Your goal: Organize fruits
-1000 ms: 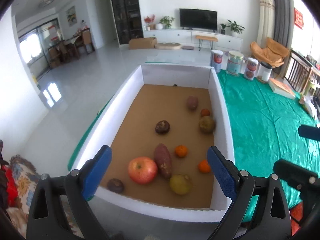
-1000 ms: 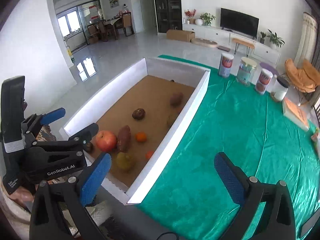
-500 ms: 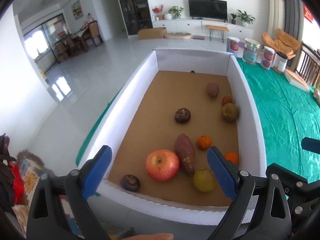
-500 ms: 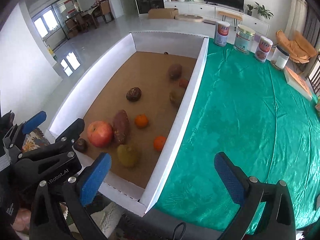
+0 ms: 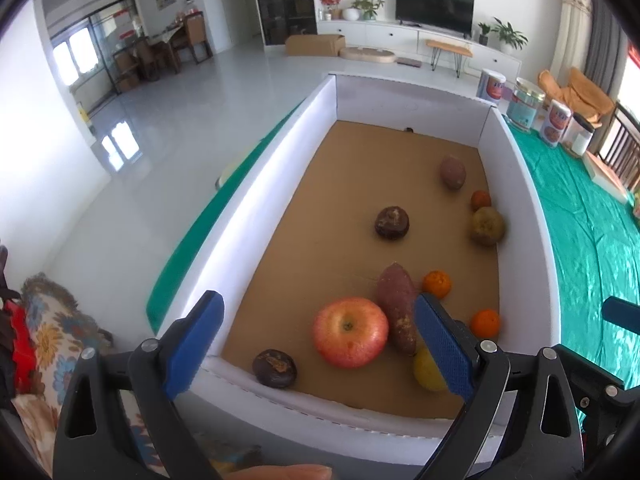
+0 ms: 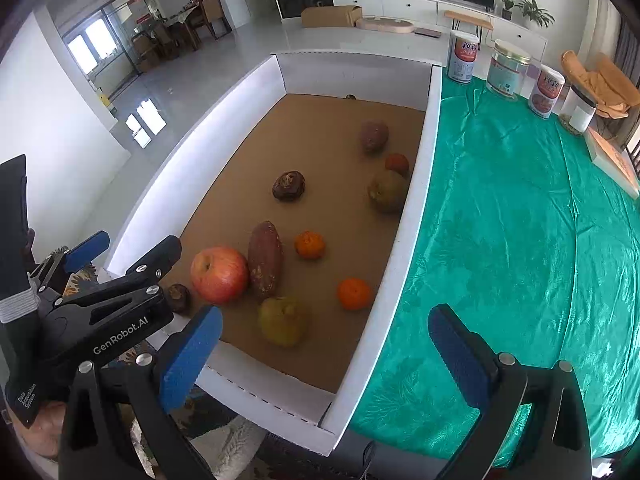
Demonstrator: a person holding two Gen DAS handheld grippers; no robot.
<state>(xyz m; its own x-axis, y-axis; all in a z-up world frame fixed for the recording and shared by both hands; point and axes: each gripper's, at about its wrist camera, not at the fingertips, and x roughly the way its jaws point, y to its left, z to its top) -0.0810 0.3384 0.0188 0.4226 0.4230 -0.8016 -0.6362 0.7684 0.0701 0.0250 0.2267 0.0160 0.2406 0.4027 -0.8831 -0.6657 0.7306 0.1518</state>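
A white-walled box [image 5: 276, 152] with a brown floor holds several fruits. A red apple [image 5: 350, 337] lies near its front, beside a sweet potato [image 5: 396, 312]. A dark round fruit [image 5: 275, 367] sits in the front left corner. Oranges [image 5: 437, 283] and a yellow pear [image 5: 427, 372] lie to the right. My left gripper [image 5: 318, 350] is open and empty above the box's front wall, over the apple. My right gripper [image 6: 326, 354] is open and empty over the box's front right corner. The apple [image 6: 219, 274], pear [image 6: 282, 320] and left gripper's body [image 6: 100, 308] show in the right wrist view.
A green cloth [image 6: 520, 220] covers the table right of the box. Several tins and jars [image 6: 508, 68] stand at its far end, with a flat box [image 6: 612, 160] at the right edge. A patterned rug [image 5: 48, 332] lies below left.
Both grippers moved forward and down toward the box's front; the fruits look larger and closer. Both stayed open.
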